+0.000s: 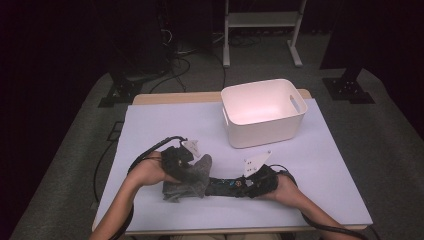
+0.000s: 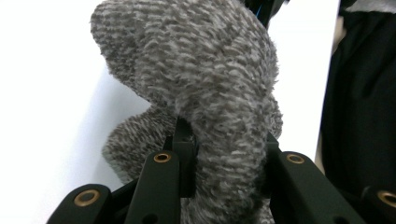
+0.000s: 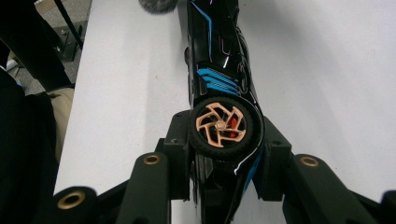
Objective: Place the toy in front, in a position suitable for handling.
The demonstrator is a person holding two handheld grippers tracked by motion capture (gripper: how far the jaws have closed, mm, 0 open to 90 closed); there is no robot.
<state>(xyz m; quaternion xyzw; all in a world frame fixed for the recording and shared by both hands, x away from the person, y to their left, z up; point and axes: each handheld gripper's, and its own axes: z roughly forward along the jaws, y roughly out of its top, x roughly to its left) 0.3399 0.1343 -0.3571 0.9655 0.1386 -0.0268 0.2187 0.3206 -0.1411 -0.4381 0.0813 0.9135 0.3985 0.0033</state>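
The right gripper (image 3: pixel 227 163) clamps the black toy car (image 3: pixel 219 60) steady on the tabletop (image 1: pixel 165 125) so the left gripper (image 2: pixel 224 154), pinching the grey cloth (image 2: pixel 196 70), can wipe it.

Grey-and-white flecked knit cloth (image 2: pixel 201 79); black toy car (image 3: pixel 219 70) with bright blue stripes, its wheel (image 3: pixel 219 127) black with copper-orange spokes and what looks like a red part behind them; white bin (image 1: pixel 263 114); pale lilac-white tabletop (image 1: pixel 165 125)
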